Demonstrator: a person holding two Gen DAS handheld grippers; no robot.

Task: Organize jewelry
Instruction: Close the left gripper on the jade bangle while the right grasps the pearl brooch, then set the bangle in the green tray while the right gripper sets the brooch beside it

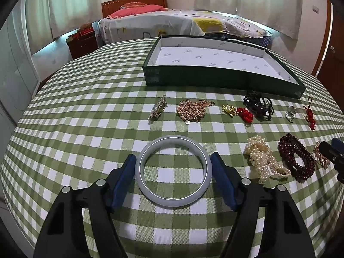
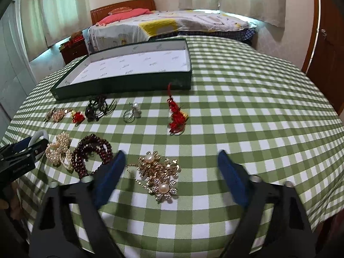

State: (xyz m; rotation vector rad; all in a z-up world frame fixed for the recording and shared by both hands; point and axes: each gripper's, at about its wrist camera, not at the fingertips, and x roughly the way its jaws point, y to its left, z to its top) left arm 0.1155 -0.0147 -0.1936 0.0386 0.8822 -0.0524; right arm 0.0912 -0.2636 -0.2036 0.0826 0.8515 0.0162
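A pale grey-green bangle [image 1: 173,169] lies flat on the checked tablecloth between the fingers of my left gripper [image 1: 173,161]; the pads stand right beside its rim and I cannot tell whether they press on it. My right gripper [image 2: 171,161] is open over a gold flower brooch set with pearls [image 2: 159,177], which lies between its fingers, nearer the left one. An empty dark green box [image 1: 223,79] with a white printed lining stands at the back; it also shows in the right wrist view [image 2: 120,85].
More jewelry lies in rows on the cloth: a gold chain heap [image 1: 192,110], a crystal brooch [image 1: 157,109], a gold and red charm [image 1: 236,111], black cord beads [image 1: 258,105], a ring [image 2: 132,111], a red knot tassel [image 2: 176,116], pearl strands [image 1: 262,159], dark red beads [image 1: 295,157].
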